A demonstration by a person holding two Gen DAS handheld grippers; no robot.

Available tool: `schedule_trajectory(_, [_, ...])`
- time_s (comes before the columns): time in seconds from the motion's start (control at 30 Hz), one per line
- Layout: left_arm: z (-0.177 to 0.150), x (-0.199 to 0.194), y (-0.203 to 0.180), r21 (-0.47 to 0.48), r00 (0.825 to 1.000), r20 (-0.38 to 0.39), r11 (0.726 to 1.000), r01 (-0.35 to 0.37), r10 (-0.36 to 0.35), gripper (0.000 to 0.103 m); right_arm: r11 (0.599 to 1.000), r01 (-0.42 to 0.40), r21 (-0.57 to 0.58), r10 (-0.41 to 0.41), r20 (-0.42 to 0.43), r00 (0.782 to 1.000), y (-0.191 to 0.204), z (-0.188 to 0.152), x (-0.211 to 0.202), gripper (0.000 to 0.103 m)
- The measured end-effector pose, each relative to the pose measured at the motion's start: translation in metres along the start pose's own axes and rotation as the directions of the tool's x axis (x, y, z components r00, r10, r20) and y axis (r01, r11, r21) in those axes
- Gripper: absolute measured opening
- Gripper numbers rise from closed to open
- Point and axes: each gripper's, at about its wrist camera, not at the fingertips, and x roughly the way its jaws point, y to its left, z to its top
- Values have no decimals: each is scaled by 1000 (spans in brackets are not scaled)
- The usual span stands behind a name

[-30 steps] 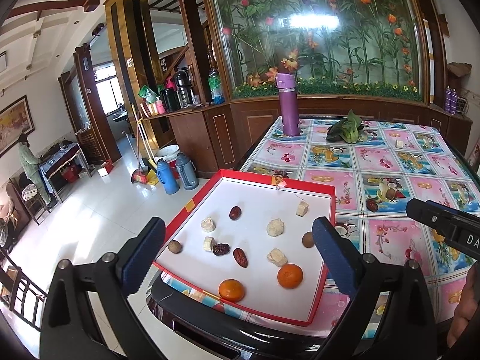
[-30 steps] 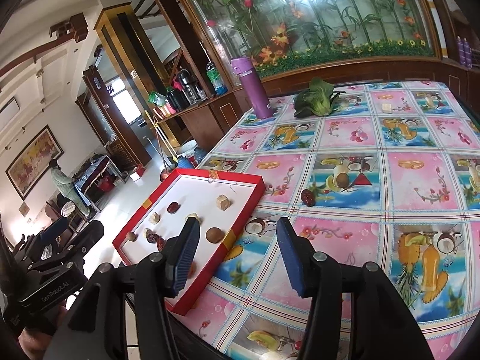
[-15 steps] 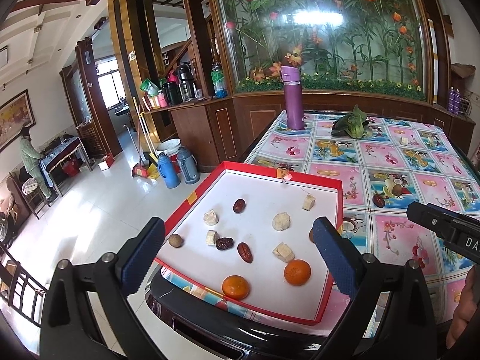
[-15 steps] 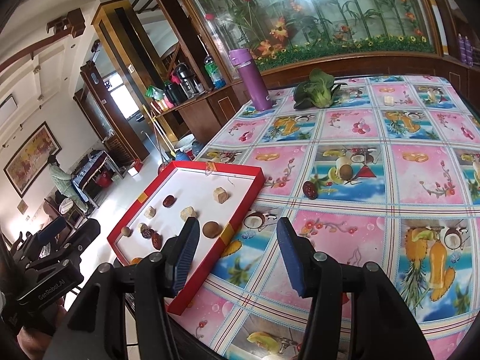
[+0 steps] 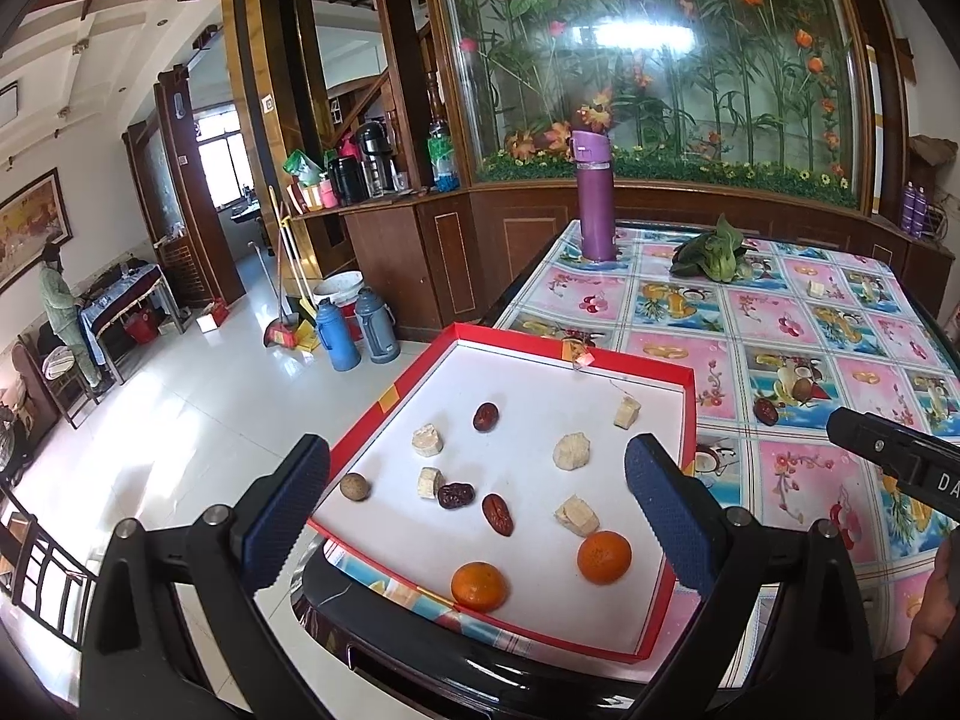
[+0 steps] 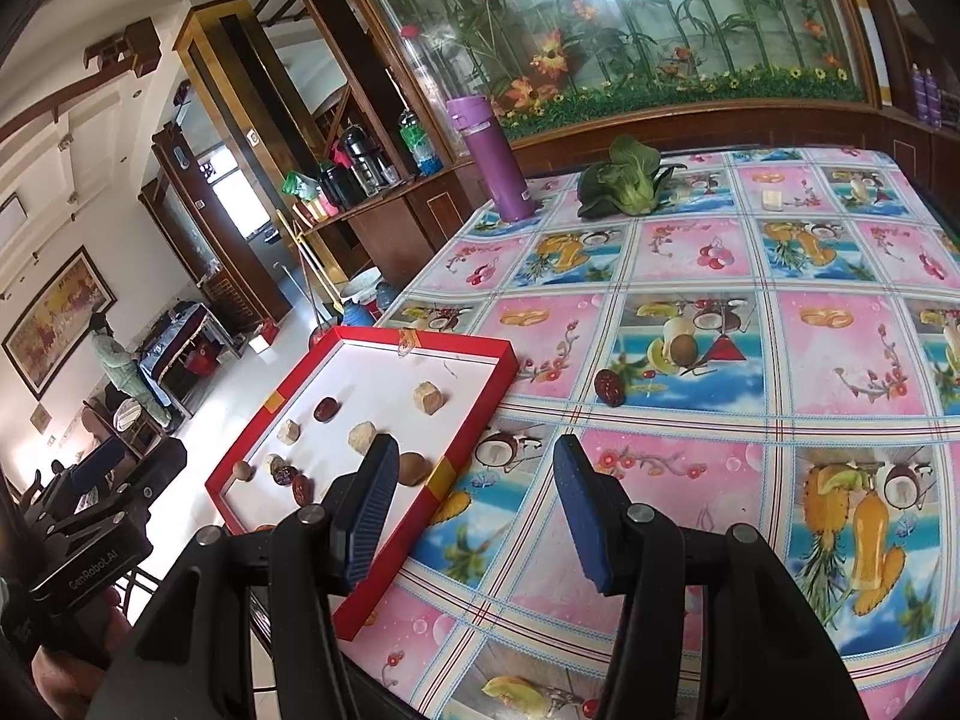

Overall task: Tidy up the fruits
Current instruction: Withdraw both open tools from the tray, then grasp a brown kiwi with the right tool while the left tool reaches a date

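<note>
A red-rimmed white tray (image 5: 689, 414) (image 6: 480, 414) lies at the table's near left corner. It holds two oranges (image 5: 604, 557) (image 5: 478, 585), red dates (image 5: 497, 513), pale chunks (image 5: 571, 450) and a brown nut (image 5: 354, 486). One red date (image 6: 609, 387) (image 5: 765, 411) lies loose on the tablecloth right of the tray. My left gripper (image 5: 477, 516) hangs open above the tray's near end, holding nothing. My right gripper (image 6: 477, 510) is open and empty over the tray's right rim and the cloth. A brown round fruit (image 6: 414, 468) sits in the tray beside its left finger.
A purple flask (image 5: 593, 198) (image 6: 489, 159) and leafy greens (image 5: 708, 255) (image 6: 624, 177) stand at the table's far end. A small pale block (image 6: 772, 198) lies far right. The table edge drops to tiled floor on the left, where flasks and a broom (image 5: 288, 276) stand.
Both grippers have drifted slightly forward and up over the table, staying open. The fruits in the tray and the loose date have not moved.
</note>
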Motion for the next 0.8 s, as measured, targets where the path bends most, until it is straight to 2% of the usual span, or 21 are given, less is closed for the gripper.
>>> schedule_trajectory(0.33, [4,9,-1,9,1000,-18,1000,5,-5,99,1000,18,15,-18,10,1000,-11,8,2,53])
schedule_trajectory(0.63, [14,29,-22,42,999,-37,999,27,-26,99,997,81,2,-81,27,996,-33,22,0,53])
schedule_trajectory(0.7, [19,34,-33,62,998,-42,996,58,-56,99,995,104,-3,-104,30,994,-45,27,-2,53])
schedule_trajectory(0.8, [28,47,-55,77,987,-76,986,149,-143,99,988,157,4,-157,26,987,-73,41,-1,53])
